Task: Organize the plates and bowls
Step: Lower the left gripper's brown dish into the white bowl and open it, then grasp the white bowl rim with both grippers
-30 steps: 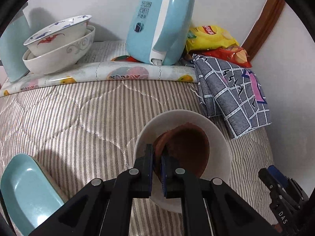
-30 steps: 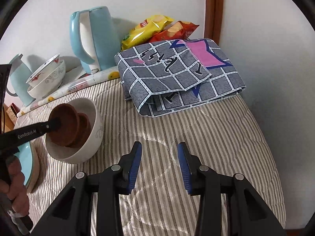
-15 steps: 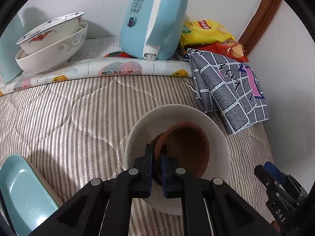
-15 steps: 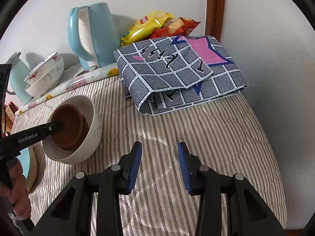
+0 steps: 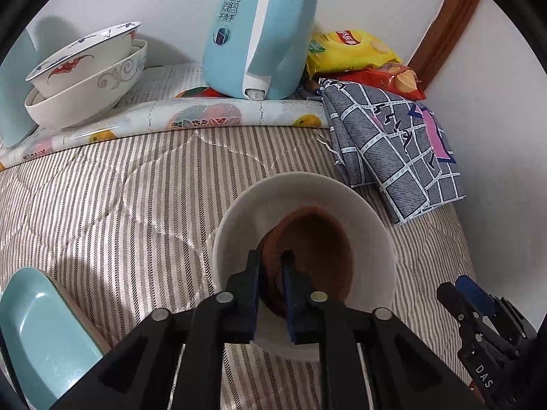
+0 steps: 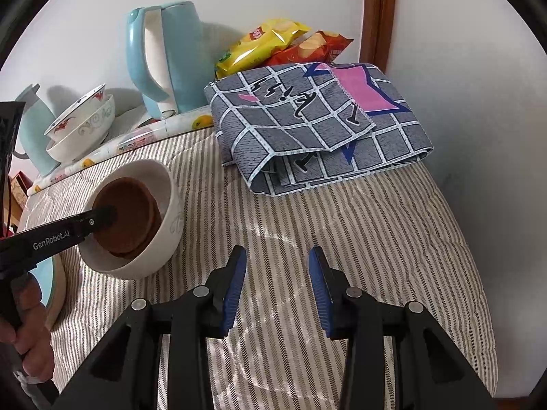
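Here, in the left wrist view, the left gripper reaches into the white bowl on the striped quilt, its jaws opening around the near rim of the brown bowl nested inside; the rim sits between the blue pads with a sliver of gap showing, so the grip appears to be letting go. A second brown rim seems to lie beneath the first, though that is hard to confirm. A teal plate lies at the lower left, and two stacked patterned bowls stand at the back beside the blue kettle

In the right wrist view, the right gripper hovers over bare quilt with its jaws partly apart and nothing between them. The white bowl sits to its left, tilted toward the camera on the soft bedding, near the folded grey cloth, with the left gripper reaching into it

The risk is that tilt: on soft padding, a pad catching the brown rim during withdrawal could drag the brown bowl up or tip the white bowl over. A withdrawal before the pads clear the rim would do the same
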The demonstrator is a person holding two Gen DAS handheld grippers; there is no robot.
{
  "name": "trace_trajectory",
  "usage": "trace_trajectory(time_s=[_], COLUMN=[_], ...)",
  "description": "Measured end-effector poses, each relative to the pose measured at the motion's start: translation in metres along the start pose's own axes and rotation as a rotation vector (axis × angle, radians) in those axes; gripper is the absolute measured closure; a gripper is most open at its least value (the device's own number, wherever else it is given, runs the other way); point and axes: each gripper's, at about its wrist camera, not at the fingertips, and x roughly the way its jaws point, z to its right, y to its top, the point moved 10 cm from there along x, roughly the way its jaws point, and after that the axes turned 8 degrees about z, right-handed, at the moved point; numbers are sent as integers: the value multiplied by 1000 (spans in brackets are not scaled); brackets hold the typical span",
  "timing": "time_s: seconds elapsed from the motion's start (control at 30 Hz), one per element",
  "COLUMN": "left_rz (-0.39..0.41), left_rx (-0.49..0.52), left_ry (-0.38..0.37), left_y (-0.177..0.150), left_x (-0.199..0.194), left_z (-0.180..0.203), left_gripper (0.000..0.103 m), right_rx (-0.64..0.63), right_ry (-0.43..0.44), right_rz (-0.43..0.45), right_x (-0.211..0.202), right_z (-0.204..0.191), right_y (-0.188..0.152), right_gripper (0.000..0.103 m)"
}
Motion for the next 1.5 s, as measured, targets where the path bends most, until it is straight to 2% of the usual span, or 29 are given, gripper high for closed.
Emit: trace_trajectory(time_s=[0.3, 0.37, 0.43, 0.87, 1.17, 1.27, 1.4, 1.5], left_rz=[22, 30, 49, 57, 45, 41, 31, 17], left_rx=[15, 15, 16, -18, -32, -31, -21, -9], left_ry=[10, 14, 23, 59, 70, 70, 74, 79], left_y=[0, 1, 3, 1, 5, 7, 8, 7], left_x=[-16, -20, -27, -40, -31, -26, -19, -12], left_z=[2, 1, -1, -29, -41, -41, -40, -39], left_gripper=[88, 82, 80, 80, 79, 75, 75, 75], right_rx=[-17, -17, -16, -45, -57, -52, -85, -103], right_ry=[13, 17, 19, 65, 100, 122, 100, 93], right_rz=[17, 27, 32, 70, 40, 21, -10, -31], right_x=[-9, -13, -16, -24, -7, 2, 16, 25], right_z=[-11, -13, -14, -43, -66, -73, -79, -82], right_y=[3, 5, 6, 22, 29, 29, 27, 25], right_gripper=[65, 65, 65, 59, 59, 59, 60, 65])
